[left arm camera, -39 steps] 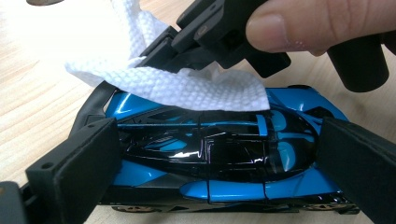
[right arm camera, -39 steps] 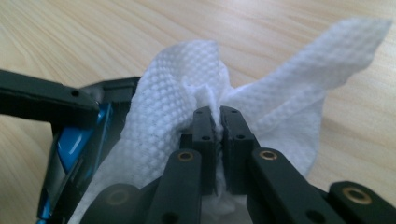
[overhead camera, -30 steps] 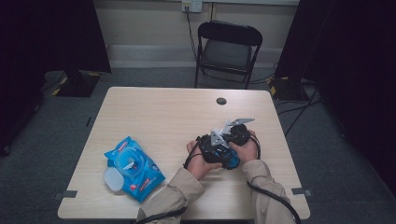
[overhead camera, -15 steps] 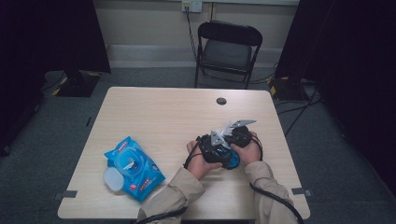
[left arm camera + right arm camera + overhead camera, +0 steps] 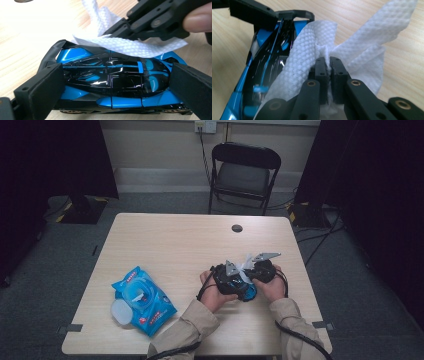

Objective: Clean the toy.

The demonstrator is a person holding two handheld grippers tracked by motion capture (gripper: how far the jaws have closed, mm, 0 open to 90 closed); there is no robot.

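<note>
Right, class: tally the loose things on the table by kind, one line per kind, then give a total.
Toy car: 1
White wipe: 1
Blue pack of wipes: 1
Total: 3

This looks like a test room or lab. A plain wooden table (image 5: 165, 240) stands on grey carpet (image 5: 60, 245), with black curtains (image 5: 50, 160) at both sides and one folding chair (image 5: 244, 175) behind.

blue wipes packet (image 5: 144, 300), printed label too small to read
</note>
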